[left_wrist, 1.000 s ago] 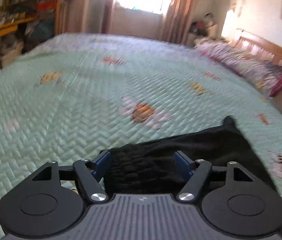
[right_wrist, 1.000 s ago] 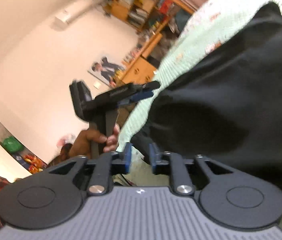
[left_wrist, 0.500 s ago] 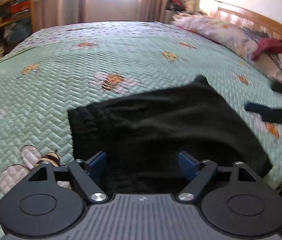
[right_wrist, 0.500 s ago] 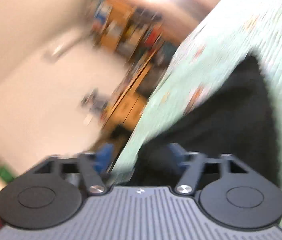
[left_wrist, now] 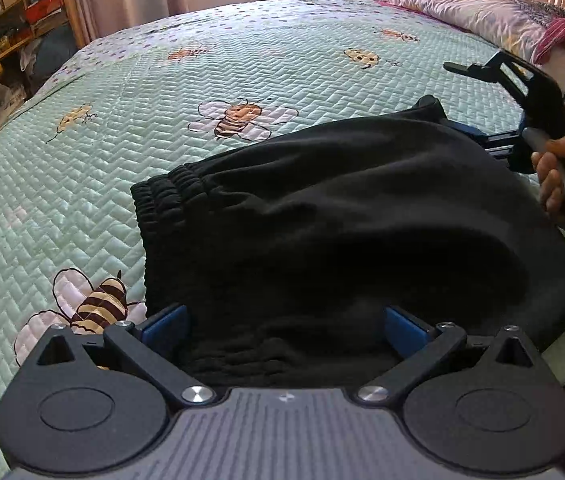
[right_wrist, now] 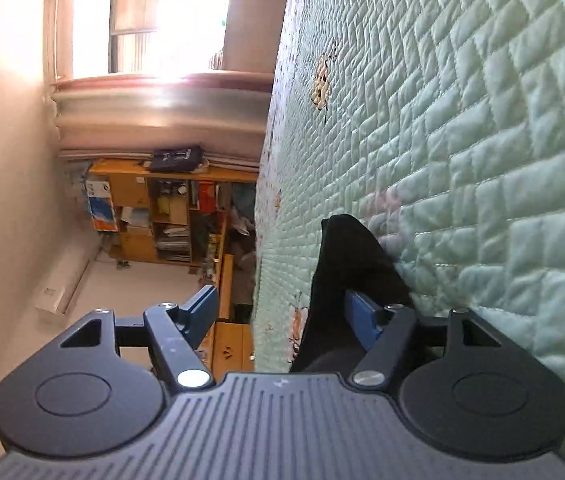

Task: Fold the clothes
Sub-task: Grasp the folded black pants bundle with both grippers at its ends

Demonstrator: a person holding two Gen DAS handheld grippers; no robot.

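Since 1 s earlier the black shorts (left_wrist: 322,232) went from lifted to lying flat on the green quilt (left_wrist: 122,120), waistband twd the left. L gripper (left_wrist: 284,326) had just been opening; jaws now wide, straddling the near edge w/o pressing it. R gripper (right_wrist: 282,314), rolled sideways at the far corner, had just closed a bit; jaws apart, cloth betw them, not pinched. Hand (left_wrist: 562,176) gripped its handle.

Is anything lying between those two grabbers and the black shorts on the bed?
Nothing visible. The black shorts lie directly between the open blue fingers of the left hand-held gripper, and a corner of them sits inside the open right hand-held gripper. Only bare quilt surrounds them.
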